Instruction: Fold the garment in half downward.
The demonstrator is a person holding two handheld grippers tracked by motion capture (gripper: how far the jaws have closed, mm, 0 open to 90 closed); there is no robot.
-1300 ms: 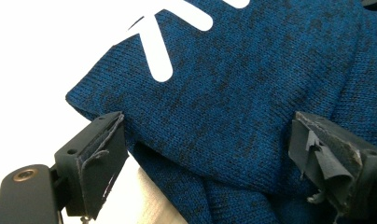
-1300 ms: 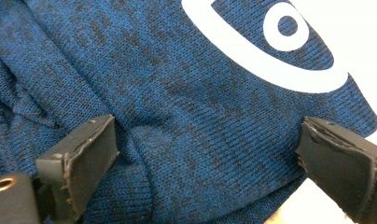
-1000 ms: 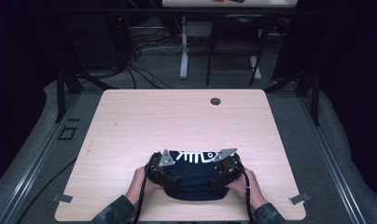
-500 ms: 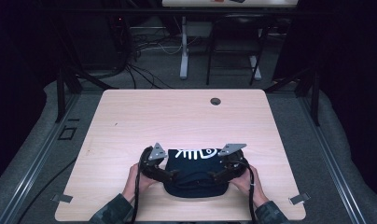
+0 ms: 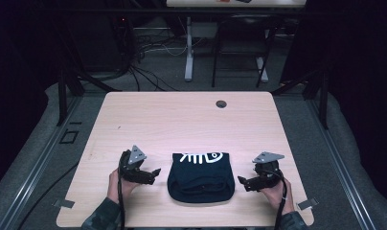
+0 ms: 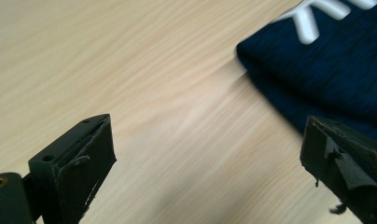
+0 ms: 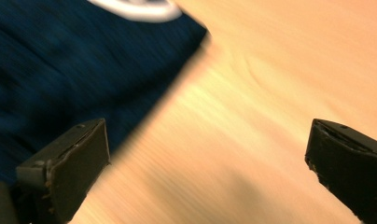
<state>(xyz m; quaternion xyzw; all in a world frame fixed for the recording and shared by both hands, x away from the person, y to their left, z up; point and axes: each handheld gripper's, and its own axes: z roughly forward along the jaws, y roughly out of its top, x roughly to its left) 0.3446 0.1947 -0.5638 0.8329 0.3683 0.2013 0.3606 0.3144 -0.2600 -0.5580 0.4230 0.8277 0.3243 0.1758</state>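
A folded dark navy garment (image 5: 199, 176) with a white fishbone print lies flat near the front edge of the wooden table (image 5: 182, 124). My left gripper (image 5: 154, 172) rests just left of it, open and empty, jaws pointing toward the cloth. On the other side my right gripper (image 5: 242, 182) stands open too, a little apart from the garment's right edge. In the left gripper view the navy cloth (image 6: 326, 70) fills the upper right, beyond the wide-apart jaws. The right gripper view has the cloth (image 7: 70, 70) at upper left, bare wood between the jaws.
A small round dark grommet (image 5: 221, 104) sits near the table's far edge. Bare tabletop spreads behind and to both sides of the garment. Beyond the table are dark floor, cables and the legs of another desk (image 5: 188, 52).
Both grippers were at the garment's two sides, closed in on it; they have let go and drawn outward, left and right. The garment now lies flat and smooth between them.
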